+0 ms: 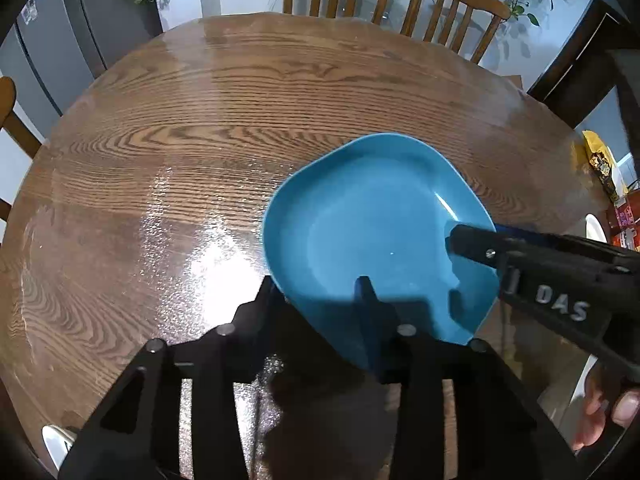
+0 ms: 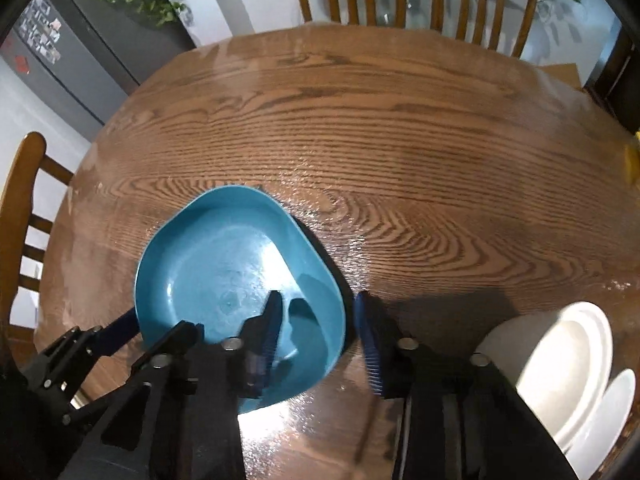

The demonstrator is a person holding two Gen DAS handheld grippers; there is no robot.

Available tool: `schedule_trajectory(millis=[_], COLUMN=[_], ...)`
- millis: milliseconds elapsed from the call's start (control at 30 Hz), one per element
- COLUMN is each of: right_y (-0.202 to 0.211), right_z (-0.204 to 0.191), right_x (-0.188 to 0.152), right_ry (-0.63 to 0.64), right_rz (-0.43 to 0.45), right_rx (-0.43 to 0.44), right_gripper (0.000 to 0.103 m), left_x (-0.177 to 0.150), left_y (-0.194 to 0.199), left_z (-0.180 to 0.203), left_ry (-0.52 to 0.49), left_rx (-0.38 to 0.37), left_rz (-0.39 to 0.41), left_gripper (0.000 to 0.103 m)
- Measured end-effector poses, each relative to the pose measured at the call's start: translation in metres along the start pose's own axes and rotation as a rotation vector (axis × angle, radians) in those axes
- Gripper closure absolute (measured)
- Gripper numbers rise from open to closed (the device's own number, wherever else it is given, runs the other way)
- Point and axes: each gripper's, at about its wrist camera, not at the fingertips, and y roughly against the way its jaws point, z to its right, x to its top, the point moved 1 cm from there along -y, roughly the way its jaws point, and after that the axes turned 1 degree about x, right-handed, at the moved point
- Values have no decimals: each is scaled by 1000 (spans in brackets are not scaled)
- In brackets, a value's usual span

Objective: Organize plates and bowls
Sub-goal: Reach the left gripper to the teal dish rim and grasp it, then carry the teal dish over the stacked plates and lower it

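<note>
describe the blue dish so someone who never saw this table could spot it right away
On the round wooden table, look at the near side, where both claws straddle its rim. The blue dish is a shallow, rounded-square plate with a raised edge. The white dishes stacked to its right are its only neighbours, so its teal colour sets it apart.

Left gripper [image 1: 320, 292] is hiding the near rim of the blue plate [image 1: 372, 216]; pad contact is not resolving. White dishes [image 2: 568, 364] are running off the right wrist view's lower right edge, count unclear. Yellow item [image 2: 632, 160] is blurring at the edge.
</note>
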Motion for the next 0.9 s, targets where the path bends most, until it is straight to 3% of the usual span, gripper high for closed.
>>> schedule_trajectory(millis=[133,267,500,700,900], right_y=[-1,5,29,64,93], right_z=[0,2,-3,-8,-23], right_x=[-1,-6,-30,-57,-94], right_ry=[29,31,43,47,89], right_rz=[2,9,44,98,151], right_rx=[-49,-69,-33,61,59], right_gripper=[90,92,94,94,94], left_x=[1,1,-5,-22,-49], left_y=[-3,-4,15,50,80], left_z=[3,2,1,-1,7], left_ry=[-23,-26,-45,-79,-123], left_rx=[21,22,37,48,73], left_rz=[12,16,66,132,181], left_gripper=[70,79,79,79,80])
